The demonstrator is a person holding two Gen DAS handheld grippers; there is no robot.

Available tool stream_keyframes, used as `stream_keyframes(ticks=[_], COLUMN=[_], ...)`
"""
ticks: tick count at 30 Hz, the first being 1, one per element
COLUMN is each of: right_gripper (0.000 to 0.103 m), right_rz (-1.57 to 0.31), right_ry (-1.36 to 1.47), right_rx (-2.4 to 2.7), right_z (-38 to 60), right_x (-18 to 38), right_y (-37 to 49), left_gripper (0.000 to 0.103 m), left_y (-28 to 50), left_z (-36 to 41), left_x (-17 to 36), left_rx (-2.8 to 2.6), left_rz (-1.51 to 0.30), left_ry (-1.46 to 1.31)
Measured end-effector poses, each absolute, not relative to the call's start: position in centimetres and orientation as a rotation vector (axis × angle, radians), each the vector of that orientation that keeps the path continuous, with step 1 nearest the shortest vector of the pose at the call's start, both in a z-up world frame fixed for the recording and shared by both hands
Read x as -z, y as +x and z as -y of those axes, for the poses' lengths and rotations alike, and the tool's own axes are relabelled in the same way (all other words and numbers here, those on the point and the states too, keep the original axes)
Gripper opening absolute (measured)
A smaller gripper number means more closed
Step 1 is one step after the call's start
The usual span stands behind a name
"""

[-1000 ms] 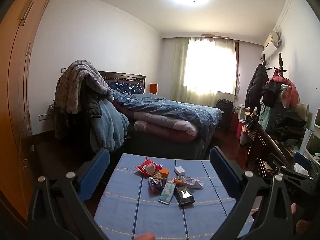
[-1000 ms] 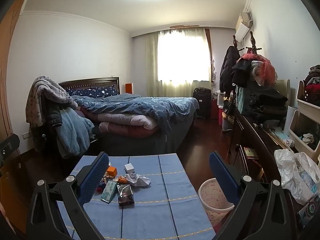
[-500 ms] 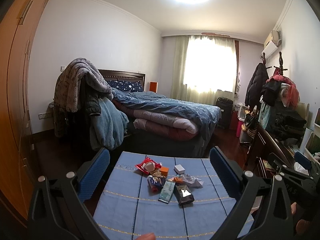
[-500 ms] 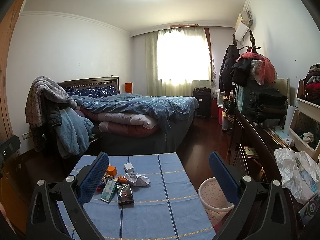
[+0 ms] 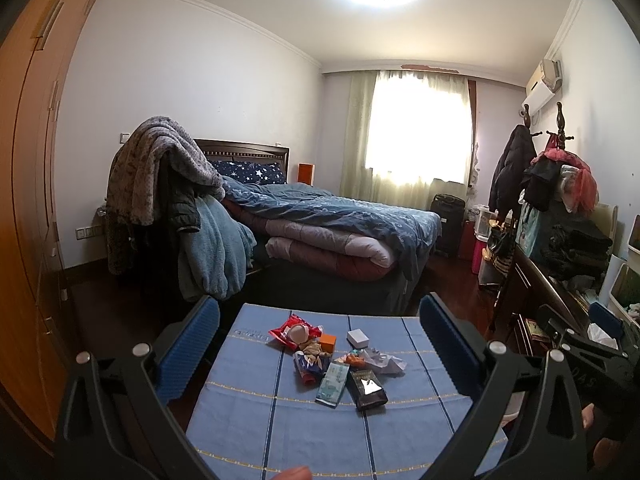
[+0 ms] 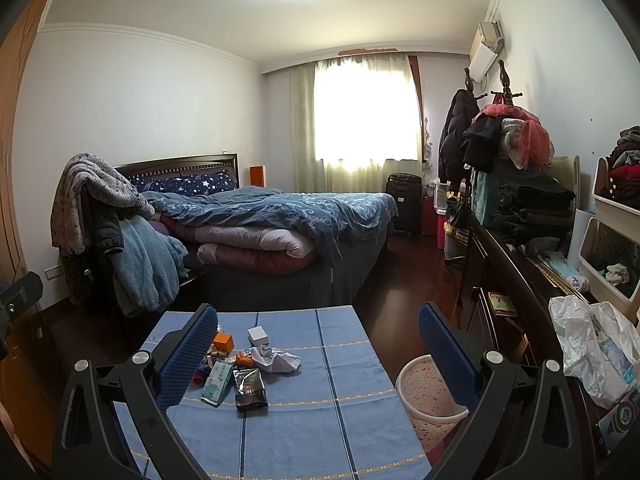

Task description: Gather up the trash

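Several pieces of trash lie in a heap on the blue tablecloth (image 5: 260, 420): a red wrapper (image 5: 294, 331), an orange box (image 5: 328, 342), a small white box (image 5: 357, 336), crumpled paper (image 5: 384, 361), a green packet (image 5: 332, 384) and a dark foil pouch (image 5: 366, 388). My left gripper (image 5: 318, 350) hangs open above the table, well short of the heap. The right wrist view shows the same pouch (image 6: 250, 390), packet (image 6: 217, 378) and paper (image 6: 276, 359). My right gripper (image 6: 316, 354) is open and empty. A pink-speckled waste bin (image 6: 430, 396) stands by the table's right side.
A bed (image 5: 320, 232) piled with quilts stands beyond the table, with blankets (image 5: 160, 176) draped over a chair at its left. A dark dresser (image 6: 516, 280) with clothes and a white plastic bag (image 6: 592, 344) runs along the right wall. A wooden wardrobe (image 5: 28, 200) is at the left.
Both views have shifted only slightly; the table and trash sit a little differently in frame. Both grippers stay open and nothing was picked up.
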State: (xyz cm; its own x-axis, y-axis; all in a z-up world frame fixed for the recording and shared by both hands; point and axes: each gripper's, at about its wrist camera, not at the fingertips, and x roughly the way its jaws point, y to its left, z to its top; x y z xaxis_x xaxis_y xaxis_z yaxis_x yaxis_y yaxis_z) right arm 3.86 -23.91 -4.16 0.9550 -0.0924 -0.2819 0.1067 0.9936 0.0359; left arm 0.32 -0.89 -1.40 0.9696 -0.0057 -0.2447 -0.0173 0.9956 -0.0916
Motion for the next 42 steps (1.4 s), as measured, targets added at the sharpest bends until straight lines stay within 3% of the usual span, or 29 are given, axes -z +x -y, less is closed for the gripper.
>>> stream_keyframes(ticks=[42], right_gripper=[0.1], right_rz=[-0.283], right_ry=[0.056], right_rx=[0.102], right_z=[24.19], right_x=[4.41], right_y=[3.77], left_gripper=[0.1], left_y=[0.26], left_z=[1.06], left_x=[0.98], left_rx=[-0.013], left_rz=[-0.254], left_ry=[-0.093])
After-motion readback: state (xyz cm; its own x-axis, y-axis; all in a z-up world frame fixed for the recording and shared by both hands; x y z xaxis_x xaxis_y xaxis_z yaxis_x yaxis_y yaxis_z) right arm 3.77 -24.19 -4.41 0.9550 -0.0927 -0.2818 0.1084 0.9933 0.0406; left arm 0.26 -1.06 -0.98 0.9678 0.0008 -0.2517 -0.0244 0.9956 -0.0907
